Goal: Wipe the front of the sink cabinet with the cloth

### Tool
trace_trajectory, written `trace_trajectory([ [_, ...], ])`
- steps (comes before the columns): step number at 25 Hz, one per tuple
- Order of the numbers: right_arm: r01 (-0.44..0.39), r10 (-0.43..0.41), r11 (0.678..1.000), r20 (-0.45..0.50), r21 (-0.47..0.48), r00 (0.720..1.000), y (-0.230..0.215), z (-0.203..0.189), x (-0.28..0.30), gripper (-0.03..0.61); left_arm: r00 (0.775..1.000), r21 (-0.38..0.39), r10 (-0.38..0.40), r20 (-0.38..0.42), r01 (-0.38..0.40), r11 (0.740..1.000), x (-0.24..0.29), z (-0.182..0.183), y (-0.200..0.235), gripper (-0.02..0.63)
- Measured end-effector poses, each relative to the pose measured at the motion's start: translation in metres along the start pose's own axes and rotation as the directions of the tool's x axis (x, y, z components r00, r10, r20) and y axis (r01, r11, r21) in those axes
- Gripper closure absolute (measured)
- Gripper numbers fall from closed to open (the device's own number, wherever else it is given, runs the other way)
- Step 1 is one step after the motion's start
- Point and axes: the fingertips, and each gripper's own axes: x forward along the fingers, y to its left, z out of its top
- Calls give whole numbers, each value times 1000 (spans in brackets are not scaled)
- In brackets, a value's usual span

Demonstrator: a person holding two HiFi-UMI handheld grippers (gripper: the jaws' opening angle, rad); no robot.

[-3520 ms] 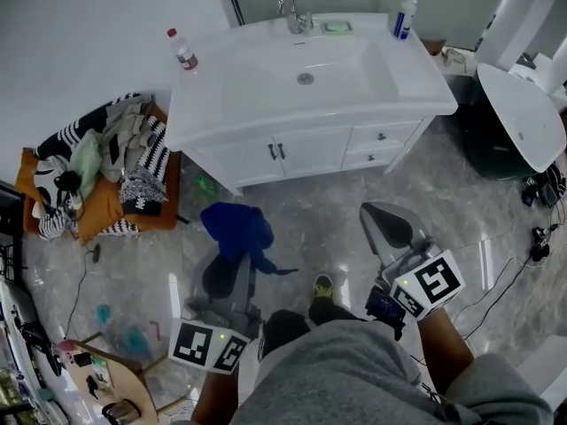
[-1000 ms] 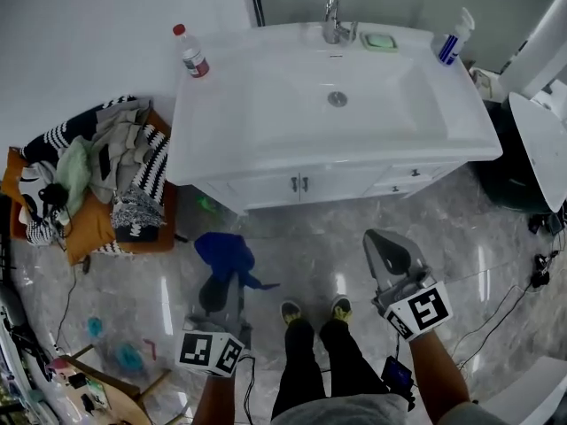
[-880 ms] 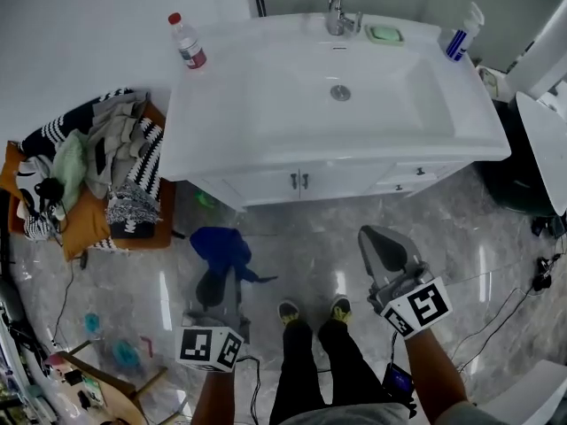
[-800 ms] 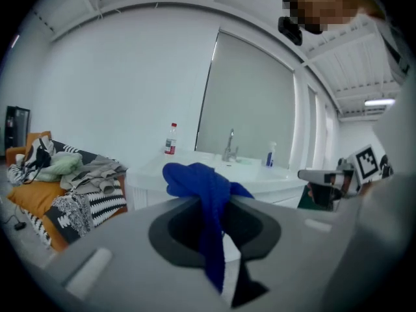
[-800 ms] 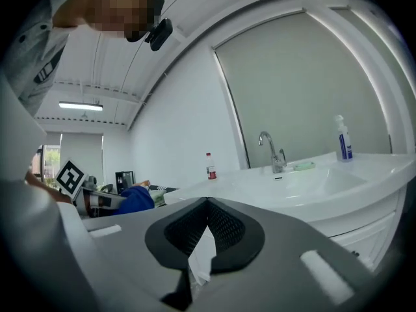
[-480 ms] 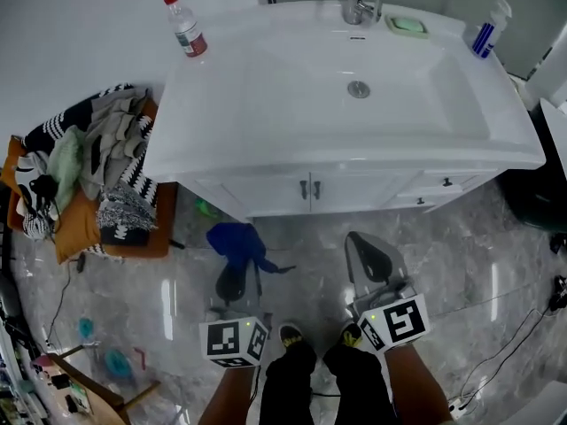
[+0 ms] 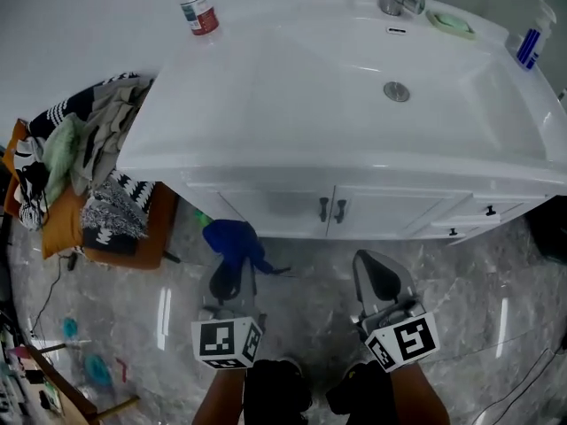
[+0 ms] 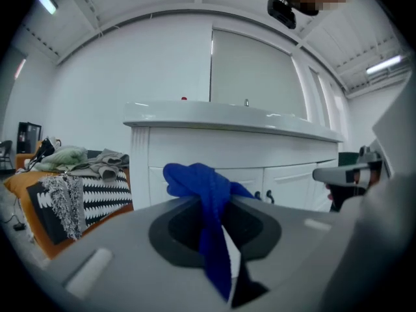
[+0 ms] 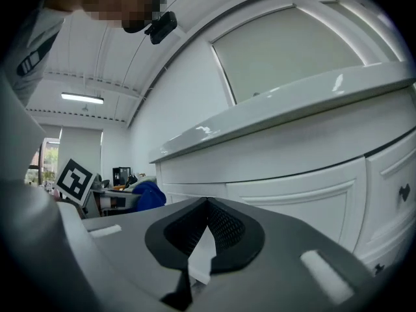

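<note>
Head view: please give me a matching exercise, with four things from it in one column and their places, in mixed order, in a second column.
Things:
1. cloth
2. bottle
3. spray bottle
4. clothes

Places:
A. back right corner of the sink top
B. left of the cabinet
C. in the left gripper
D. back left corner of the sink top

Pairs: 1-C, 2-D, 3-A, 4-B
</note>
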Motion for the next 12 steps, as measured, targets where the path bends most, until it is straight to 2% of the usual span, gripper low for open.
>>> trace_trajectory([
  [6,-72,79,995,119,-65,990,0,-49,34,580,986,84,124,110,-134,987,38,-13,57,540],
  [9,-106,122,989,171,-100,978,4,-74,47,580,980,103,151,130,-165,981,57,-18,80,540],
  [12,-113,139,985,212,-127,967,6,-90,48,579,975,171,170,141,-193,966,70,-20,88,540],
])
